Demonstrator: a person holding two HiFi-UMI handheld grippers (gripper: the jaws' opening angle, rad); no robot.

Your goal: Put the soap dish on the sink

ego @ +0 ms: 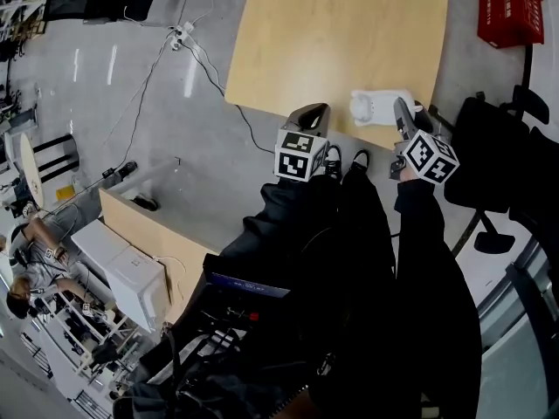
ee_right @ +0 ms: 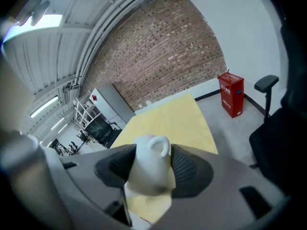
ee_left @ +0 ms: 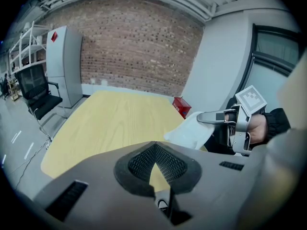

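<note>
Pale wooden table [ego: 332,33] stands on a grey floor [ego: 131,85], with cables [ego: 196,55] trailing at its left and a red box [ego: 511,11] and black chairs [ego: 498,155] at its right. A brick wall [ee_left: 134,47] closes the room. Your sleeves cover part of the table's near edge. Your left gripper [ego: 316,112] hangs at that edge, jaws closed together on nothing. Just to its right, the white soap dish [ego: 377,107] is clamped between the pads of your right gripper [ego: 403,112] at the table's near right corner. Whether it touches the top cannot be told.
</note>
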